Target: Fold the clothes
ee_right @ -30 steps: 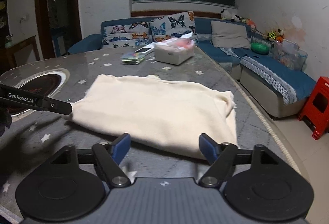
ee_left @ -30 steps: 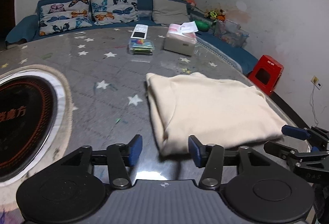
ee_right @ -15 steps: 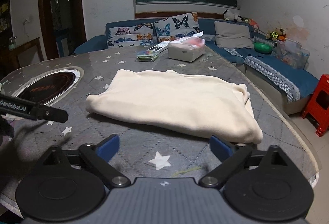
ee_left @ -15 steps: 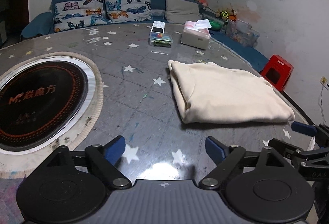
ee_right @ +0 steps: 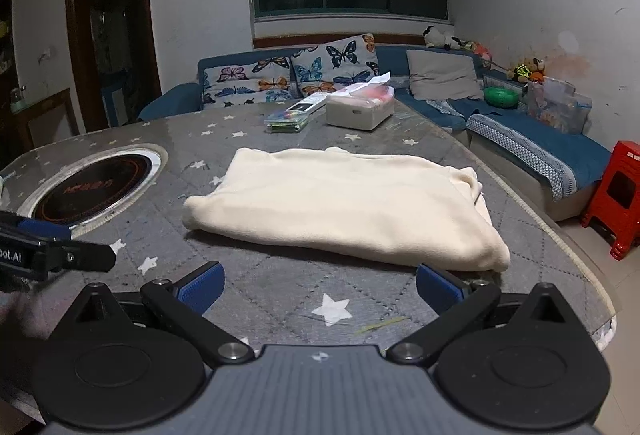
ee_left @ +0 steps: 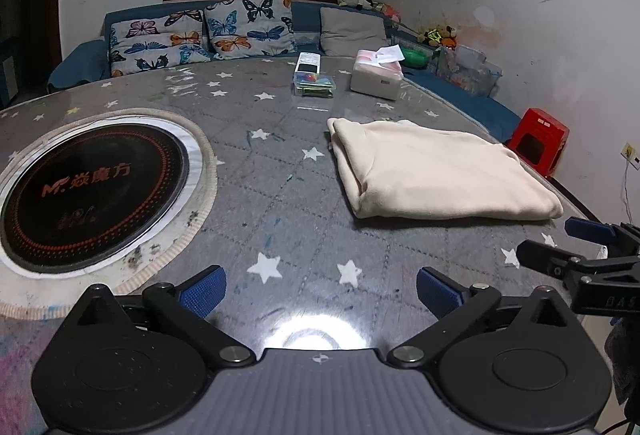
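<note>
Short of the cream garment, the right gripper is hovering over the star-printed table with its blue pads spread wide and nothing between them. The left gripper is hanging likewise, jaws fully apart and empty, out to the left of the garment and further from it; the right gripper is the nearer of the two, its right pad sitting just short of the garment's near right corner.

The garment is lying flat as a compact, layered rectangle on the right part of the table, apart from both tools. In the right wrist view its long axis is running across the gripper's line of sight, from a rounded fold at the near left to a bunched end at the right, beside the table edge. From the left gripper it is lying ahead and to the right, the thick folded edge facing that tool. It is already lying folded; whether another fold is wanted cannot be told.

Beyond the garment, a tissue box and a small case are sitting; left of it, the round hob is set into the table.
</note>
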